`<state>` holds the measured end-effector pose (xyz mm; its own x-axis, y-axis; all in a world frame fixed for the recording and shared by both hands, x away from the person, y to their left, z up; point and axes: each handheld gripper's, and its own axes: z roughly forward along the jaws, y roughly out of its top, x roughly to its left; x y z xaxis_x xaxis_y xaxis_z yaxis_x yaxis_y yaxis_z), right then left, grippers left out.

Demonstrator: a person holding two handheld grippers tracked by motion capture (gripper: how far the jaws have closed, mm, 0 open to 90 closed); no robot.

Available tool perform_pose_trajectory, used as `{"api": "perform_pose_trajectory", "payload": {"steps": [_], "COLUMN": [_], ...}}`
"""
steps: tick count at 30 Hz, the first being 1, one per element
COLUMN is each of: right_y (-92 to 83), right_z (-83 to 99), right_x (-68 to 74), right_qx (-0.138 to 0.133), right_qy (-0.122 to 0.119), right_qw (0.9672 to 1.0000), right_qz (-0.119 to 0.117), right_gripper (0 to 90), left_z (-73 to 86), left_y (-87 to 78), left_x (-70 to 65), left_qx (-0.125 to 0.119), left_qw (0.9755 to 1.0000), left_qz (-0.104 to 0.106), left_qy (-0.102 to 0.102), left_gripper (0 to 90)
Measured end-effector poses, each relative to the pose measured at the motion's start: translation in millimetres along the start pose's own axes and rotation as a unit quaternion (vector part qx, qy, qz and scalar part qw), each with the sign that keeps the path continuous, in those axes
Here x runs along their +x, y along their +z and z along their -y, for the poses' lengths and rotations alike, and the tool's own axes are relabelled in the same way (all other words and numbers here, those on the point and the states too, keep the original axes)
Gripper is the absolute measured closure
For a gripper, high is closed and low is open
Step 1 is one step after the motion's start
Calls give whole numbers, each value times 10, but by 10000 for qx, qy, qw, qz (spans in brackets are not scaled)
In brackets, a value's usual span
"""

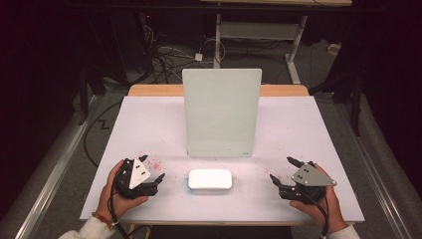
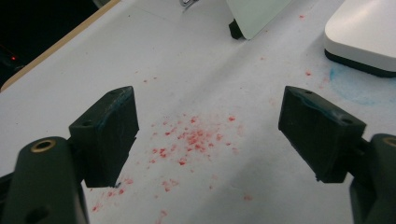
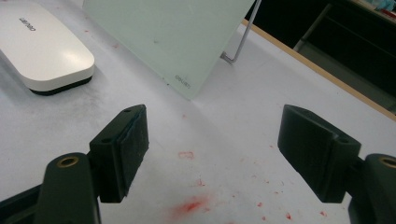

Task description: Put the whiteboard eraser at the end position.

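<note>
Two claws, the left claw [image 1: 158, 178] and the right claw [image 1: 282, 172], rest spread and empty on the white bench [image 1: 149, 124], flanking the white eraser [image 1: 210, 179] before the propped board [image 1: 221, 112], seemingly poised to begin.

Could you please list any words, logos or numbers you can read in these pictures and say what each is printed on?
Small dark print at the end of the white eraser: too blurred to read.
Small print at the lower corner of the glass board: too blurred to read.
No other text shows on the table.
</note>
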<state>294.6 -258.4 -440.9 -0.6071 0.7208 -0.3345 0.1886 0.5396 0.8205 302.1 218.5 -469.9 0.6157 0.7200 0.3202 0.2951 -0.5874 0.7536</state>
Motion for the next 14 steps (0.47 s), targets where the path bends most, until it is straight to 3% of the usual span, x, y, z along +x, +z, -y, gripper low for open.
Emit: {"api": "perform_pose_trajectory", "payload": {"steps": [14], "right_y": [21], "right_z": [25], "right_x": [-25], "right_qx": [32], "right_qy": [47], "right_qw": [10000], "right_qz": [0], "right_gripper": [242], "left_z": [-17], "left_y": [37], "left_x": [15], "left_qx": [35], "left_qw": [10000], "left_qz": [32], "left_qy": [-57], "left_gripper": [195]}}
